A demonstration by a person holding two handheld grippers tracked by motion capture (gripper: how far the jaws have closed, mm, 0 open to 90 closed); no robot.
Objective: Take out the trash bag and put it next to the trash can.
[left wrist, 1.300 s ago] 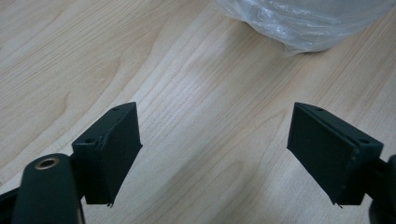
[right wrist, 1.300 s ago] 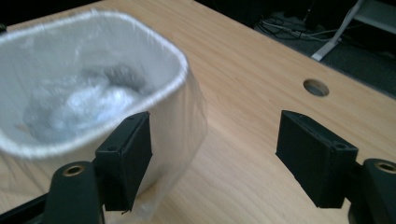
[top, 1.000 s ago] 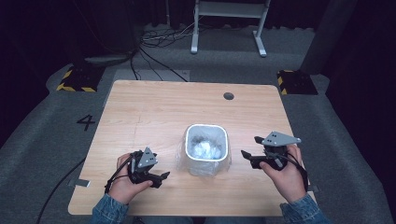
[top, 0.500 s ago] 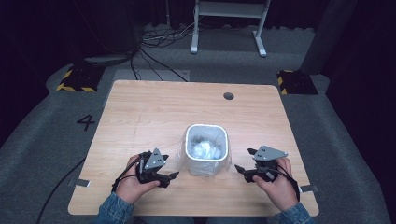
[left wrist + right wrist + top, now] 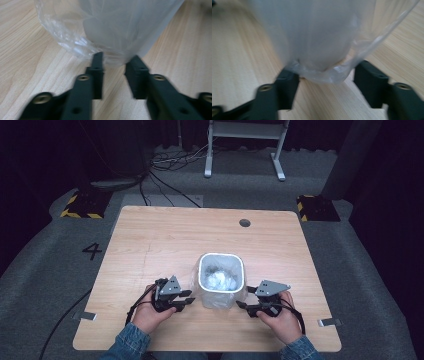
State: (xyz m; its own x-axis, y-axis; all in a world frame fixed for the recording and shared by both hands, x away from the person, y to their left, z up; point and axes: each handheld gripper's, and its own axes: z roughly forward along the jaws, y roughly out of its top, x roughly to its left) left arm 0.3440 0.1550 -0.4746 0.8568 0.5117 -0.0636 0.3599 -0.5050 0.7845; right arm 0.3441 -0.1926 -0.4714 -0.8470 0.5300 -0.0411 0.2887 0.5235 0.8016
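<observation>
The white bin [image 5: 221, 279], lined with a clear plastic bag [image 5: 75, 37], stands between both grippers. The left gripper [image 5: 184, 303] and right gripper [image 5: 243, 307] jaws, just closing, stand apart, gripping nothing, at the bag's loose bottom edge.

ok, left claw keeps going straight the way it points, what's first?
Probably the clear plastic liner bunched at the foot of the white bin. In the left gripper view the left claw, its jaws just closing, has its tips at the film; whether they touch it I can't tell. The bin wall is right behind.
</observation>
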